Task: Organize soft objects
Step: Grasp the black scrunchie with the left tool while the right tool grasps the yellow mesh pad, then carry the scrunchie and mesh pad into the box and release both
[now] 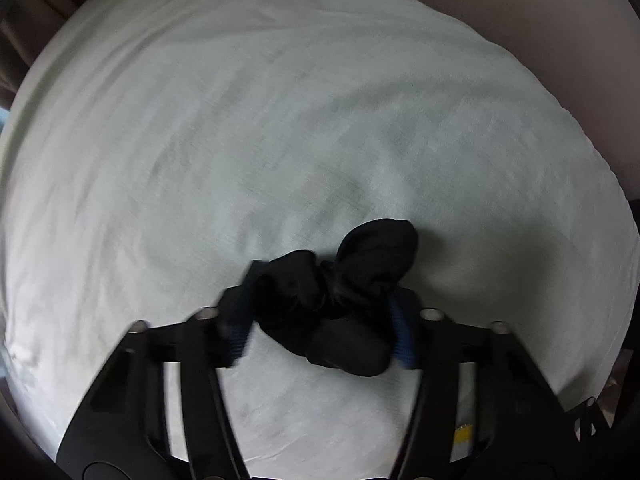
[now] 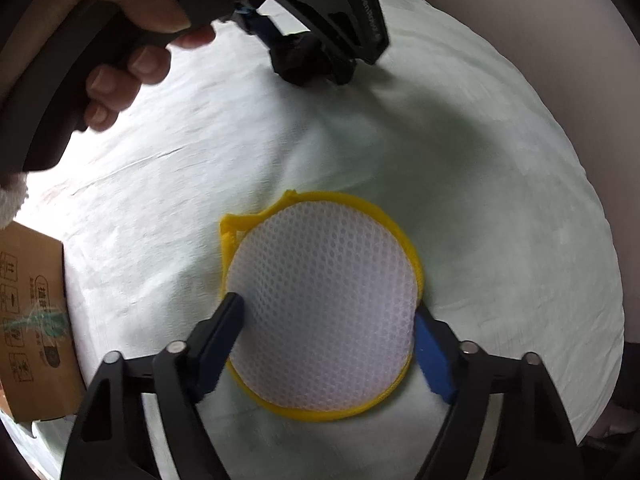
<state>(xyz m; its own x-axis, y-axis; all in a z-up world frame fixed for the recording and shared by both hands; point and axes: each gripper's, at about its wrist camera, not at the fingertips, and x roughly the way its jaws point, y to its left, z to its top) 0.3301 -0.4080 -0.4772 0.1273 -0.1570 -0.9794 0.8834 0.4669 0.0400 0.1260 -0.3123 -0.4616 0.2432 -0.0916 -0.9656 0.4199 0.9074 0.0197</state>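
A crumpled black cloth bundle (image 1: 340,296) lies on the pale sheet (image 1: 280,120) between the fingers of my left gripper (image 1: 320,340), whose jaws stand wide around it without squeezing it. The bundle (image 2: 298,62) and my left gripper (image 2: 304,46) also show at the top of the right wrist view. A round white mesh pad with a yellow rim (image 2: 324,308) lies flat on the sheet (image 2: 480,160). My right gripper (image 2: 332,352) is open, one finger on each side of the pad.
A brown cardboard box (image 2: 34,320) stands at the left edge of the right wrist view. A hand (image 2: 132,28) holds the left gripper's handle. The sheet's edge curves round to the right, with a dark floor beyond.
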